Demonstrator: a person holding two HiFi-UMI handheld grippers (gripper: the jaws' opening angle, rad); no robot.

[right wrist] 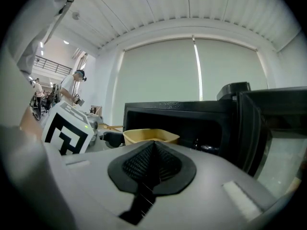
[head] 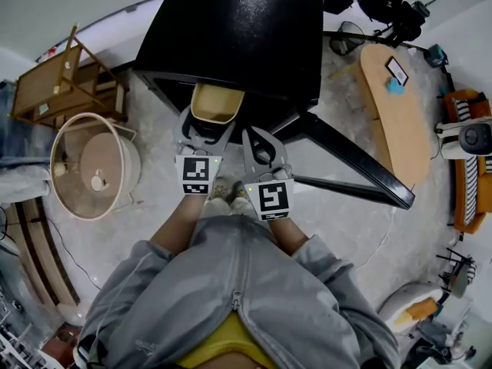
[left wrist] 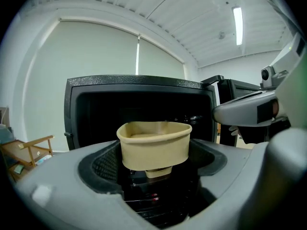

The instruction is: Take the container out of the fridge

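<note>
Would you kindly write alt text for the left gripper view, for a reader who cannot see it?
A tan container sits clamped between the pads of the left claw, just in front of a black fridge whose door stands open at the right.

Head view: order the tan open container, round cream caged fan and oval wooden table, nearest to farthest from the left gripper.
1. Tan open container, between the left gripper's jaws.
2. Round cream caged fan, on the floor to its left.
3. Oval wooden table, far right.
</note>
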